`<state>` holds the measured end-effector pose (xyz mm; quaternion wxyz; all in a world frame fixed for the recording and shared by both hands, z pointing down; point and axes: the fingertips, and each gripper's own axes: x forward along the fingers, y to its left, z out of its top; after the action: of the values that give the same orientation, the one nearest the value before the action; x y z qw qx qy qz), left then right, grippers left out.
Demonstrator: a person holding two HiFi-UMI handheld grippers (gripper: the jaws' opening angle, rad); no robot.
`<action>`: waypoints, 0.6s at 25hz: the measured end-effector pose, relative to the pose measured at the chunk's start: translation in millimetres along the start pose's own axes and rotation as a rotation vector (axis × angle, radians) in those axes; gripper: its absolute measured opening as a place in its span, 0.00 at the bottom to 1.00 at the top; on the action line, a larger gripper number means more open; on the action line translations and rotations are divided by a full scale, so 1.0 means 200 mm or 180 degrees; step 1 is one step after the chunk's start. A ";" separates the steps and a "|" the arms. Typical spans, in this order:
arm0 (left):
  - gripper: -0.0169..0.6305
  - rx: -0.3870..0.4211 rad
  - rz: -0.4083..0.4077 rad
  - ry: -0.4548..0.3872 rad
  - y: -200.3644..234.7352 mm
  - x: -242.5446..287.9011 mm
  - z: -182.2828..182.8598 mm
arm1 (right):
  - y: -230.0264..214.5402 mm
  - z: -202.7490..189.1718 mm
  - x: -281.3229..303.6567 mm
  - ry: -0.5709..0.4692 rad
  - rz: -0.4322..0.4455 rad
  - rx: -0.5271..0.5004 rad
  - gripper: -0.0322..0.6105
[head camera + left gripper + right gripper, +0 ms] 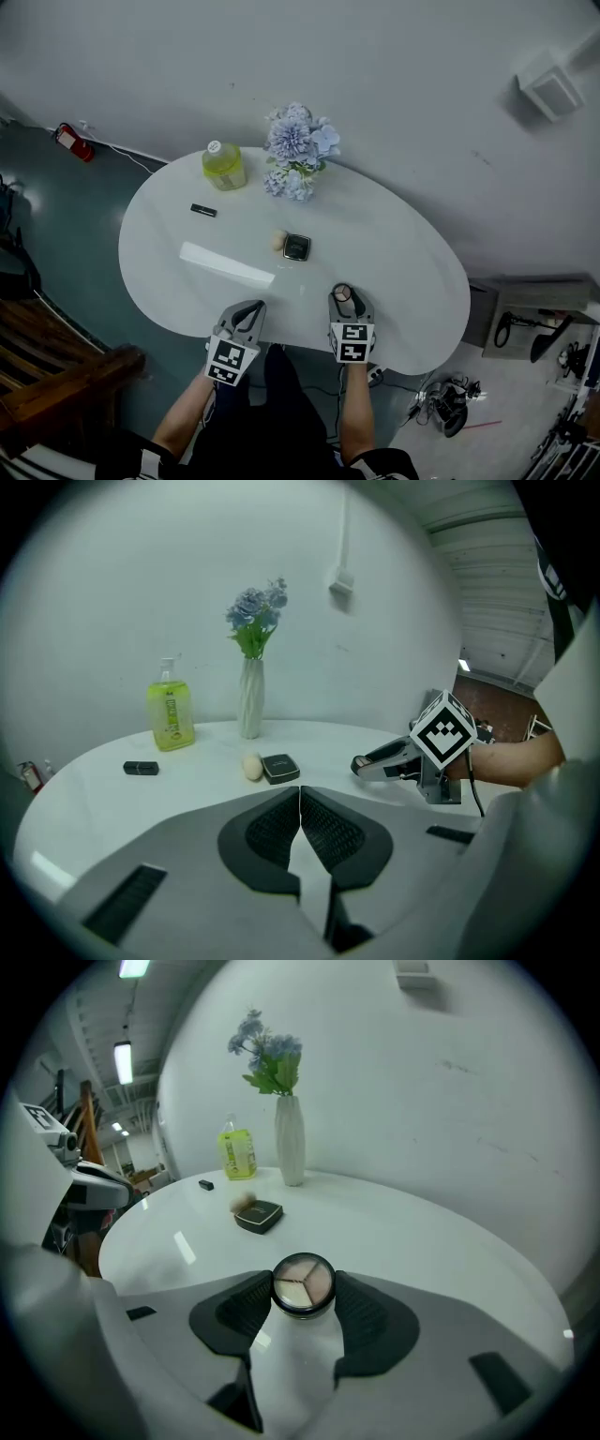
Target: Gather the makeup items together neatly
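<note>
Four makeup items showed on the white table point(394, 267), and only two of them lay together. A black square compact point(296, 247) sat near the middle with a beige makeup sponge point(278, 240) just beside it on its left. A small black lipstick tube point(203, 210) lay well apart from that pair, out toward the left, near a yellow bottle point(224, 165) and a vase of blue flowers point(298, 150) at the far edge.

The right gripper point(303, 1290) stood at the near edge, its jaws set wide and pressed on either side of a round three-shade eyeshadow pot point(303, 1283), lid side facing the camera. The left gripper point(300, 803) hovered at the near edge too, its jaws closed together with nothing between them.

By my reading the gathering was barely half done: the compact and sponge made a starting cluster, the eyeshadow pot was held but not yet set beside them, and the lipstick tube was untouched.
</note>
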<state>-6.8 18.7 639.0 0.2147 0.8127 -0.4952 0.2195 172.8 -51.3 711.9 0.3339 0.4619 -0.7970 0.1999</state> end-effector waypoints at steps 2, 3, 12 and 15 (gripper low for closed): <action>0.06 0.0069 -0.0115 -0.0001 -0.06 0.04 0.02 | -0.08 -0.04 -0.05 -0.0001 -0.0120 0.0108 0.41; 0.06 0.0100 -0.0167 0.0002 -0.09 0.07 0.03 | -0.12 -0.06 -0.08 -0.0005 -0.0173 0.0158 0.41; 0.06 0.0322 -0.0540 0.0083 -0.34 0.23 0.06 | -0.39 -0.31 -0.24 0.0037 -0.0525 0.0576 0.41; 0.06 0.0366 -0.0617 0.0116 -0.41 0.28 0.05 | -0.44 -0.39 -0.27 0.0058 -0.0585 0.0663 0.41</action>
<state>91.0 6.6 651.8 0.1969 0.8637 -0.3968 0.2404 295.4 -14.0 728.3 0.3082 0.5633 -0.7232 0.2543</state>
